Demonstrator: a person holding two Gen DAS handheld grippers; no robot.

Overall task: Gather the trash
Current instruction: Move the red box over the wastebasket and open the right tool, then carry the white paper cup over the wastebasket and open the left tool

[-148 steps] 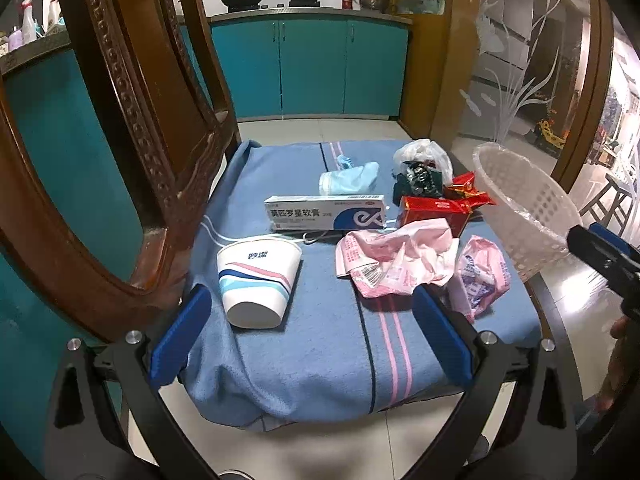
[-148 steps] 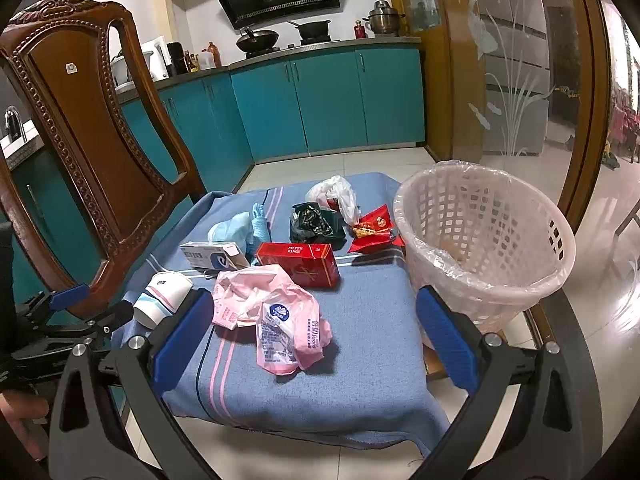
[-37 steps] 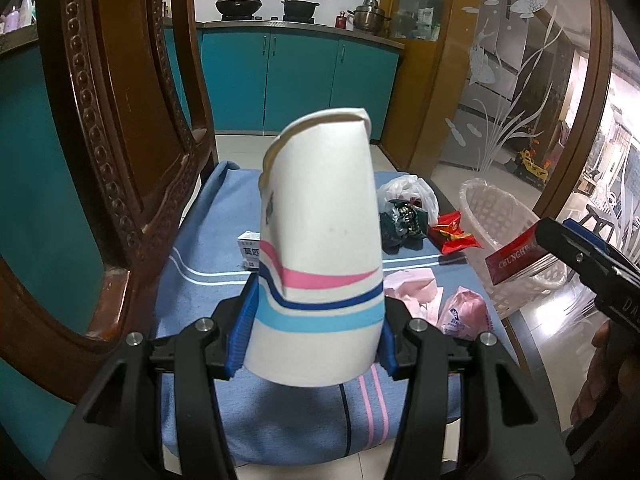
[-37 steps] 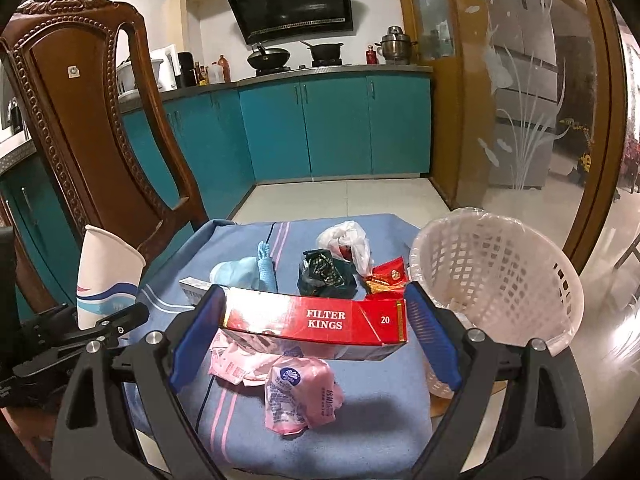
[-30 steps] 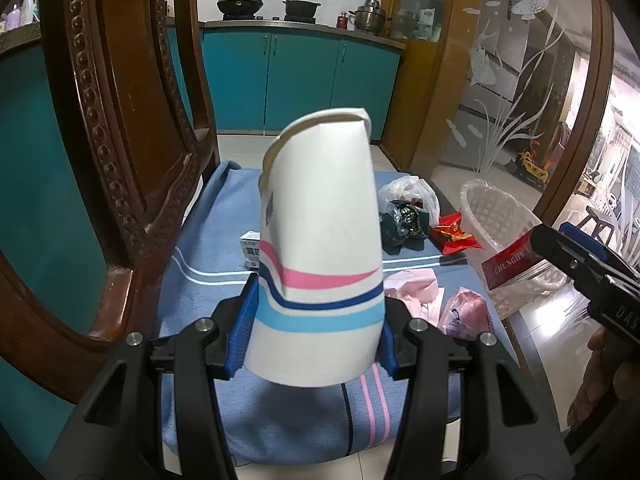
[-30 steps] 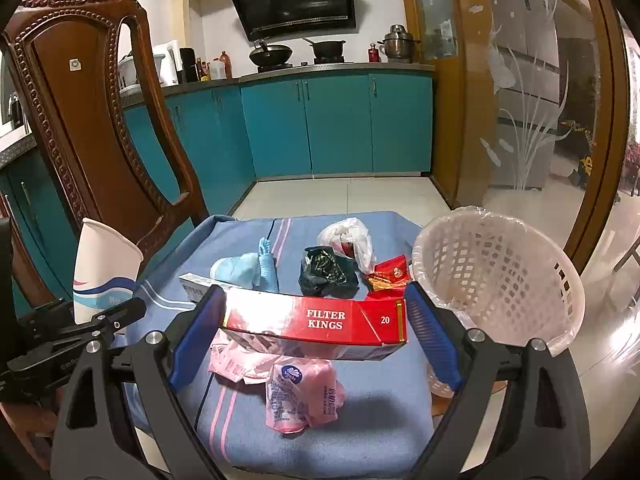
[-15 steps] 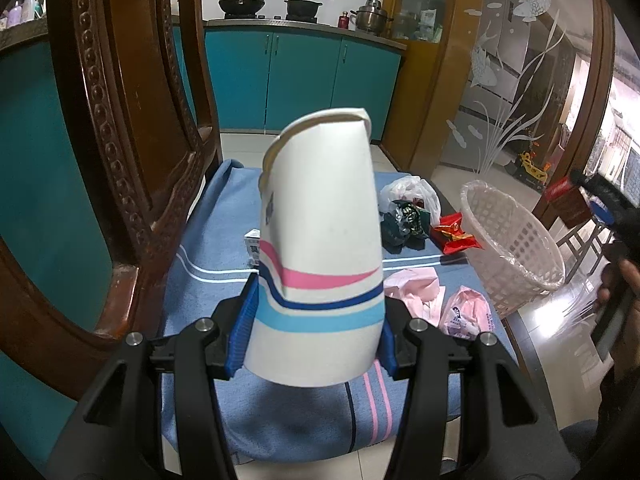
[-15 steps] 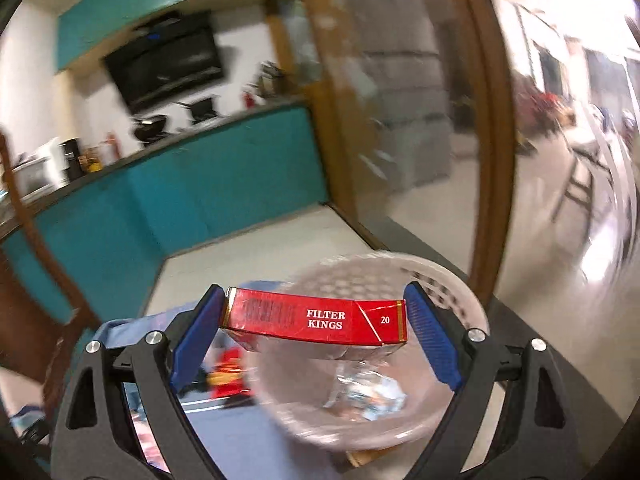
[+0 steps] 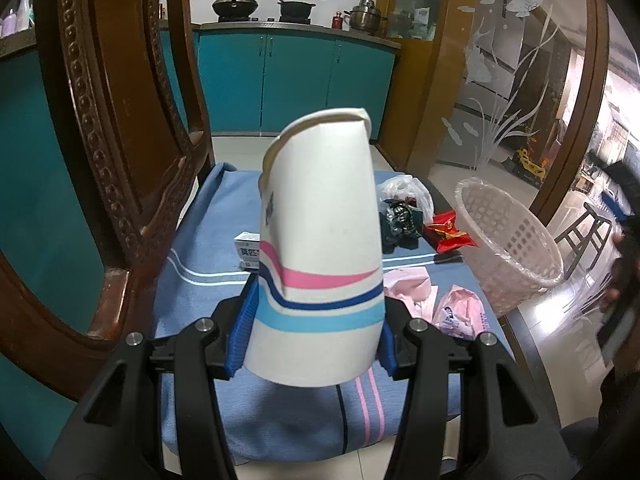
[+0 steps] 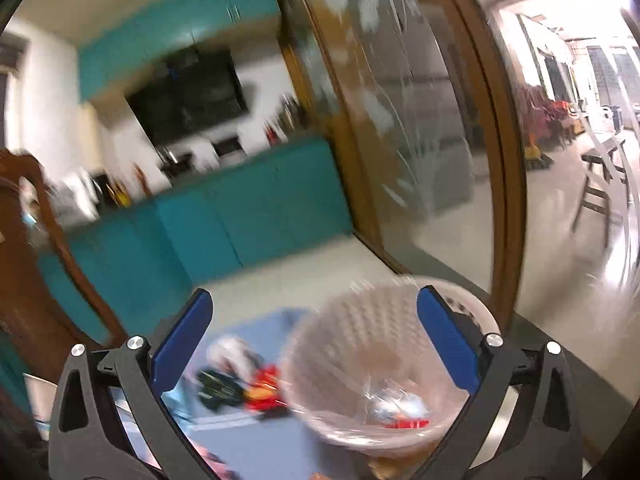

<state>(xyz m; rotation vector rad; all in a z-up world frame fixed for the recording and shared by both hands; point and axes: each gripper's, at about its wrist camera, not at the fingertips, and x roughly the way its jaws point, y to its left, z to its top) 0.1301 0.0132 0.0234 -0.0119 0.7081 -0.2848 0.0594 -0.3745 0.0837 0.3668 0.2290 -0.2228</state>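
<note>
Paper cup [image 9: 320, 248] upright in left tool [image 9: 312, 336]

A carved wooden chair [image 9: 120, 128] stands at nine o'clock beside the blue striped cloth [image 9: 200, 248]. Teal cabinets [image 9: 296, 80] with pots [image 9: 234, 4] sit at twelve o'clock. An etched glass door [image 9: 500, 92] stands at two o'clock.

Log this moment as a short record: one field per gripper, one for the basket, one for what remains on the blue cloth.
left gripper: shut on the paper cup, held off the cloth
right gripper: jaws opening, nothing between them, above the basket
basket: white plastic, at the cloth's edge; something red lies inside, blurred
blue cloth: holds a small box, dark wrapper, white bag, red wrapper, pink packets
</note>
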